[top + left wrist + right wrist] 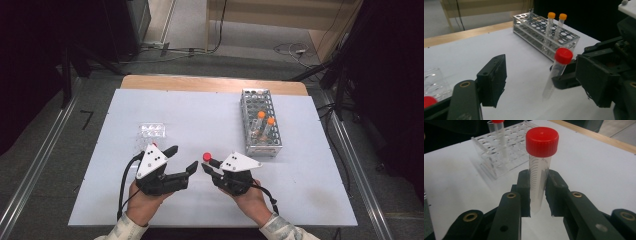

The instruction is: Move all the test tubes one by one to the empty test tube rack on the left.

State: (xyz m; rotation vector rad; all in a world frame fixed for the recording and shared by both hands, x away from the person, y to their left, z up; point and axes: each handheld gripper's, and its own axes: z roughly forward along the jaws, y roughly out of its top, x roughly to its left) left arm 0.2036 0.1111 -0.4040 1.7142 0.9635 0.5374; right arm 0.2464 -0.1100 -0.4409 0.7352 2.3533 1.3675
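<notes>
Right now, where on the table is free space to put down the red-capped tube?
The white table is bare between the small clear rack and the metal rack, and also along the far edge. The near right corner is free too. It is crowded between the left tool and the right tool, which grips the red-capped tube.

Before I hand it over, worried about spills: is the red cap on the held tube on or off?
On. The red cap sits squarely atop the tube, which the right gripper clamps.

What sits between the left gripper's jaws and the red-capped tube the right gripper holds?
Nothing: in the high view, bare white table separates the left gripper from the red-capped tube clamped in the right gripper.
</notes>
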